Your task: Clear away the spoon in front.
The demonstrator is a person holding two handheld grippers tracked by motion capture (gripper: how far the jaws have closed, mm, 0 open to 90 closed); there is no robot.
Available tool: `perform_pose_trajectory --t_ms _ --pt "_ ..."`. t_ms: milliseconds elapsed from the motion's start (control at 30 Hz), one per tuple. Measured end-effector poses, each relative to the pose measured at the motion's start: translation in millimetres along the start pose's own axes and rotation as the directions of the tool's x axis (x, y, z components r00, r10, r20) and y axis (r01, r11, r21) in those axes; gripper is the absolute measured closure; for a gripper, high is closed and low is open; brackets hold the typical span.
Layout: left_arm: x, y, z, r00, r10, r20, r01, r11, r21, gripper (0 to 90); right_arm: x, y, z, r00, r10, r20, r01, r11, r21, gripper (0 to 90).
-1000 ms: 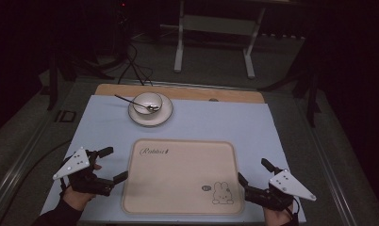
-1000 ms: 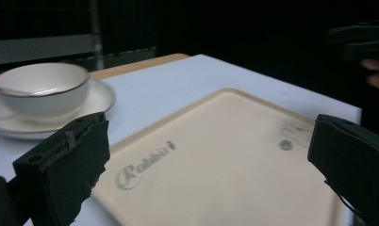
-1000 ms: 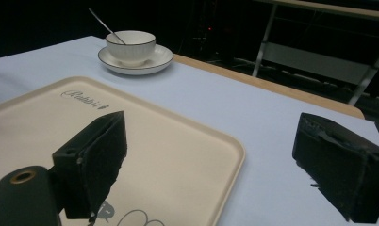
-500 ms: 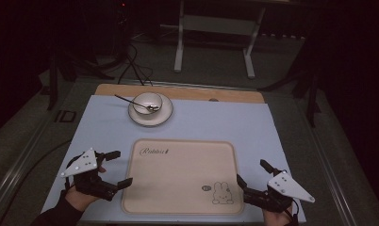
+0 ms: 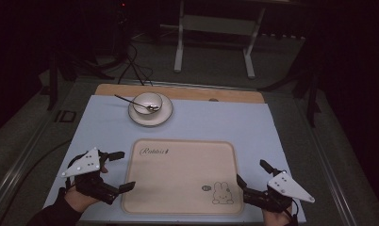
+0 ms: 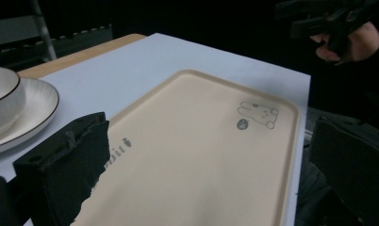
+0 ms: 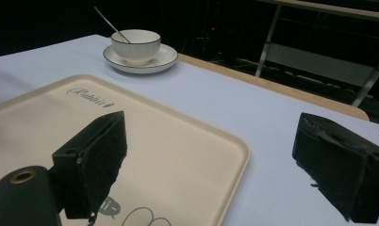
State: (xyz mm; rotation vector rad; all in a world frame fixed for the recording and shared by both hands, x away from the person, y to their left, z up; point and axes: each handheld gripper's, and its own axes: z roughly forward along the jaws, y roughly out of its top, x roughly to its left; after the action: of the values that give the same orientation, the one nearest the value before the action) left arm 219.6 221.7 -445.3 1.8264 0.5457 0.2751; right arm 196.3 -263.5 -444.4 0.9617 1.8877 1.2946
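Observation:
A beige tray with a rabbit print lies flat on the pale blue cloth, near the front edge. My left gripper stands open at the tray's left rim, its jaws spread across the near left corner. My right gripper stands open at the tray's right rim, near the rabbit. In the left gripper view the open left gripper frames the tray lengthwise. In the right gripper view the right gripper spans the tray's corner. Neither holds anything.
A white bowl sits on a saucer with a spoon in it, at the back left of the cloth. A wooden board edges the far side. Metal table legs stand beyond.
My left gripper has crept right towards the tray's left rim. My right gripper has edged slightly inwards towards the right rim. The tray and bowl have not moved.

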Motion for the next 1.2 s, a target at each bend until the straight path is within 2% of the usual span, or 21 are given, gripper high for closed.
perform_pose_trajectory --t_ms 133,333,600,700,900,1200 --pt "0.4 7.9 -5.4 0.9997 0.019 -0.014 -0.019 0.9998 -0.01 0.1 0.2 -0.1 0.3 1.0 -0.002 -0.002 0.002 1.0 0.003 10.6" --pt "9.0 11.6 -10.4 0.9996 0.004 -0.028 -0.005 0.9999 -0.014 0.2 0.0 -0.3 1.5 1.0 -0.005 -0.005 0.005 1.0 0.0 10.6" --pt "18.5 21.4 -6.2 0.999 0.019 -0.041 -0.019 0.9998 0.002 0.2 -0.1 -0.1 1.9 1.0 -0.005 0.0 0.005 1.0 0.0 10.6" --pt "20.4 24.7 -3.8 0.9961 0.041 -0.079 -0.041 0.9991 -0.004 1.3 1.2 0.1 2.5 0.9999 -0.013 -0.006 0.013 0.9999 0.004 10.6" --pt "32.3 31.3 -3.6 0.9953 0.016 -0.096 -0.017 0.9998 -0.011 1.3 2.4 0.1 3.2 0.9997 -0.022 -0.008 0.022 0.9998 0.001 10.6" --pt "60.8 37.7 -1.1 0.9886 -0.031 -0.147 0.031 0.9995 -0.005 2.7 2.6 0.2 3.3 0.9998 -0.021 -0.003 0.021 0.9998 -0.006 10.6"
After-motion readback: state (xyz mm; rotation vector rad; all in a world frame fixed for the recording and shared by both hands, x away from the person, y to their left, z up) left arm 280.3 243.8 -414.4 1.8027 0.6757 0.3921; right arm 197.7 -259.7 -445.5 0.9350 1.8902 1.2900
